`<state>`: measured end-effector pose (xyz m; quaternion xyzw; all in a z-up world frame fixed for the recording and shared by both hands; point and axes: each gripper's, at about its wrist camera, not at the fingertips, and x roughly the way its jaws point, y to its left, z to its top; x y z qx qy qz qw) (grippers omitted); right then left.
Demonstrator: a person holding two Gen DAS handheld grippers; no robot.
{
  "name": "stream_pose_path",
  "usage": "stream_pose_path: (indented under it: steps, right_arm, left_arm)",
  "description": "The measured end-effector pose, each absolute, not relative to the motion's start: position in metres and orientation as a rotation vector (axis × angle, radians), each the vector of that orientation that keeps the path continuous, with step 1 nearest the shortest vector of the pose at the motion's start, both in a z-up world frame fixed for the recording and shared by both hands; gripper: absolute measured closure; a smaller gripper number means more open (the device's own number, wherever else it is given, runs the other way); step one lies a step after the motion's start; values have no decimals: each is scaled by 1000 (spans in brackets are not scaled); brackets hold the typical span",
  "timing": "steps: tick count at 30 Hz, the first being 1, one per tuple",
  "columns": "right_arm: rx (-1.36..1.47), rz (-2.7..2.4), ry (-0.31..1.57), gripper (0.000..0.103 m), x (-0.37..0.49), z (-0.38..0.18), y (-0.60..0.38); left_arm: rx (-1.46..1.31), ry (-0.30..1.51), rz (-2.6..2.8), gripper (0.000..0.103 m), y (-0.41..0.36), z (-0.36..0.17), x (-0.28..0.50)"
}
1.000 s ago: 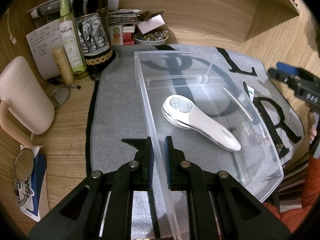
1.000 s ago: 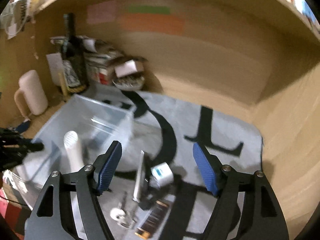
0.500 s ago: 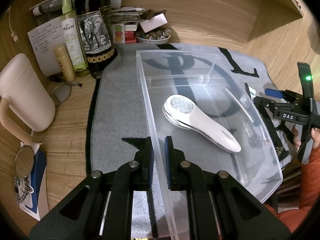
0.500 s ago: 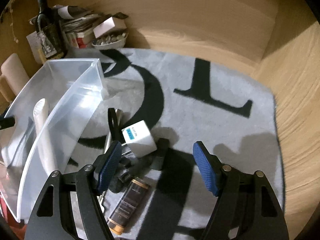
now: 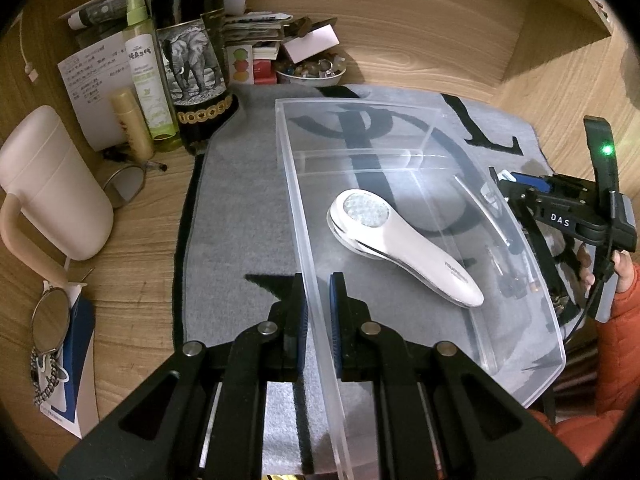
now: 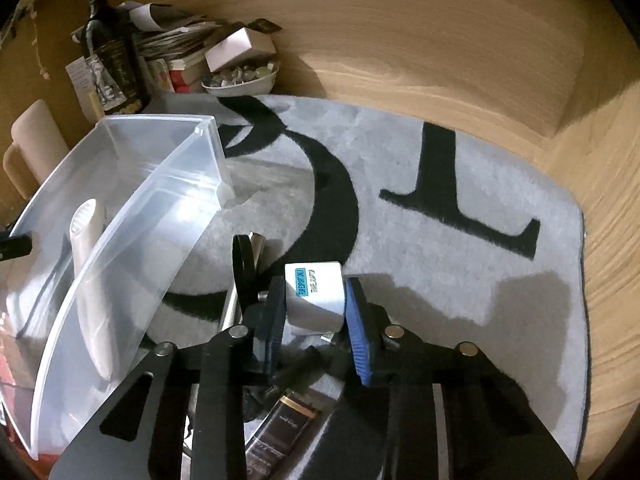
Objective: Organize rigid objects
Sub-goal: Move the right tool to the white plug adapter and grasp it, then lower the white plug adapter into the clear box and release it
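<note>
Right fingers: right gripper (image 6: 316, 312) closed on the white box (image 6: 316, 296), one pad (image 6: 276, 316) on each side face, blue label up.
Left fingers: left gripper (image 5: 318, 312) pinched over the near side wall of the clear bin (image 5: 304, 208), one finger inside, one outside; steadying it.
White box, handling: small, stiff, flat-sided; likely light. The smooth faces may slip, so a square squeeze on opposite flat sides looks right, as now.
Box position: just above the grey mat (image 6: 440, 240), right beside the bin's outer wall, not yet over the rim.
Under the box: dark tube (image 6: 280, 428) and a metal clip (image 6: 244, 280) lying on the mat, close together; lifting straight up should clear them.
Bin, handling: thin, rigid plastic, probably light enough to skid, hence the left hold.
Bin contents: white handheld device (image 5: 400, 252) lying flat mid-floor; free floor either side for the box.
Surface beyond: wine bottle (image 5: 192, 52), spray bottle (image 5: 146, 68), beige jug (image 5: 52, 184) at the left, well apart.
</note>
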<state>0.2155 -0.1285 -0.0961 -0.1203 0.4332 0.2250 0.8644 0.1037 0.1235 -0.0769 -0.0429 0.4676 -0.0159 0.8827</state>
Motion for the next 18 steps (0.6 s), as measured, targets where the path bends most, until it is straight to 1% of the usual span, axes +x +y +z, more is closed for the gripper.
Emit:
stream_pose_path:
  steps: [7,18]
  right_arm:
    - [-256,466,830,77,211,-74,-130]
    - [-218,526,657,77,186,-16,-114]
  left_arm:
    - [-87,974,-31,93,123,-77,104]
    - [-88,968,-31,93,123,-77,104]
